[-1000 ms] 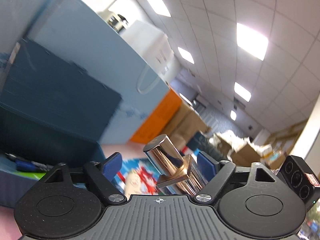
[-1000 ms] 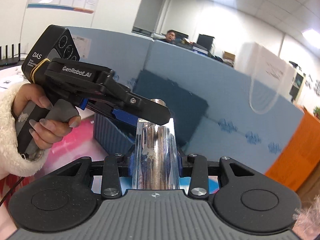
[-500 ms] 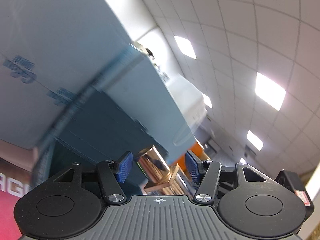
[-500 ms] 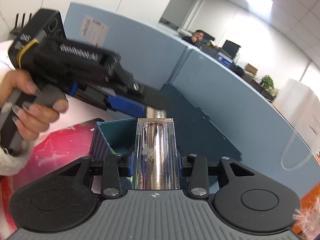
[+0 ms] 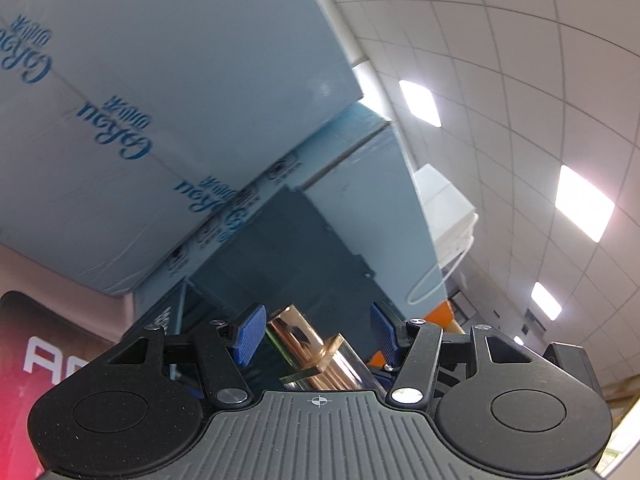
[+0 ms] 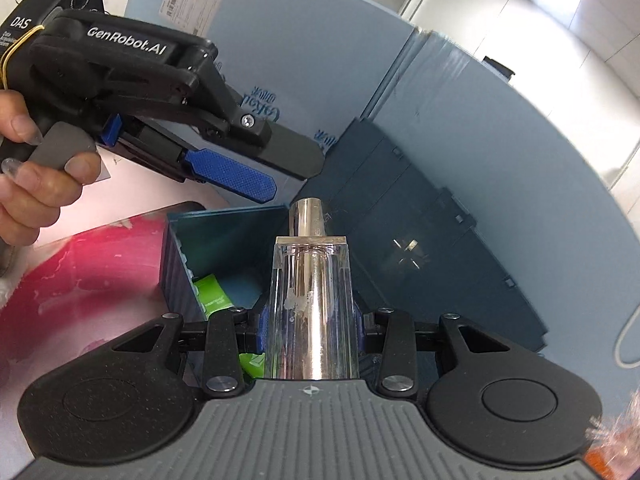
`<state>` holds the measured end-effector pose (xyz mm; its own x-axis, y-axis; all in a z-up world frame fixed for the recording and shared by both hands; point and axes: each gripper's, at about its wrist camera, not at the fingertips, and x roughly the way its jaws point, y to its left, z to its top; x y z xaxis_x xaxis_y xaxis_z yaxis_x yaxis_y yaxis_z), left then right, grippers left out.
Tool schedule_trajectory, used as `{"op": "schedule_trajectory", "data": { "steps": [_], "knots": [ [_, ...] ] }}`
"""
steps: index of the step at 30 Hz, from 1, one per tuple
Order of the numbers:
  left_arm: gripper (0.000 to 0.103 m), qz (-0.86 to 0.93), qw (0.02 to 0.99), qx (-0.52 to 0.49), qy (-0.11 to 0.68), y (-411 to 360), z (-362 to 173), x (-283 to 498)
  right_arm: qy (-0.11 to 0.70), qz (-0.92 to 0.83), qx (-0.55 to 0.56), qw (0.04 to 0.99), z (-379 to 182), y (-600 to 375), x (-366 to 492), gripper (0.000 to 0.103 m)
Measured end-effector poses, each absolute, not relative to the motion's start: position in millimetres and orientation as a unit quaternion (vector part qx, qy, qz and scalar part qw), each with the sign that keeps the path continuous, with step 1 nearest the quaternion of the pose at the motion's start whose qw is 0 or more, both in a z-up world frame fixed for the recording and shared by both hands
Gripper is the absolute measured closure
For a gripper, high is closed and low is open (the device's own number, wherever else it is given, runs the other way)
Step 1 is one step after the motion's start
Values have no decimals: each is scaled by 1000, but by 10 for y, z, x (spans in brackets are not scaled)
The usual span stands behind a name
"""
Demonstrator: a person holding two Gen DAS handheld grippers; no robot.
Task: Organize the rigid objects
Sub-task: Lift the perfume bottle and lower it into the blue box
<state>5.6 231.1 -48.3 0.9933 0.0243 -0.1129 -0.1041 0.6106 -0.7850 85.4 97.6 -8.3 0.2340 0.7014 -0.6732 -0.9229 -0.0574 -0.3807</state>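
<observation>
Open top of the bin, partly crowded

The dark teal open-topped plastic bin (image 6: pixel 208 256) is open from above; green packets (image 6: pixel 212 298) cover its near floor. The left gripper (image 6: pixel 256 176) hangs over its left rim, the raised dark lid (image 6: pixel 420 256) and pale blue partition panels (image 6: pixel 320 60) wall off the far side.

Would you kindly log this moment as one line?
right claw: shut on clear-cased silver tube | left claw: open, beside tube | below: open teal box
</observation>
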Motion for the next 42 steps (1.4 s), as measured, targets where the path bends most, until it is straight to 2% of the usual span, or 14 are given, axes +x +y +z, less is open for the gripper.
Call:
{"op": "schedule_trajectory", "data": {
  "steps": [13,15,19,34,42],
  "knots": [
    [47,38,886,-457,75,2353,-578,83,164,605,-432,649,-128,1162,945,68],
    [54,36,885,-458,80,2354,-587,108,169,608,-434,643,-135,1205,950,68],
    [62,46,880,-463,93,2381,-627,145,183,619,-431,631,-128,1268,984,68],
    [62,49,877,-467,104,2417,-641,156,271,635,-403,600,-301,1489,1217,68],
    [62,50,879,-462,105,2410,-641,148,280,636,-395,600,-327,1473,1232,68]
  ]
}}
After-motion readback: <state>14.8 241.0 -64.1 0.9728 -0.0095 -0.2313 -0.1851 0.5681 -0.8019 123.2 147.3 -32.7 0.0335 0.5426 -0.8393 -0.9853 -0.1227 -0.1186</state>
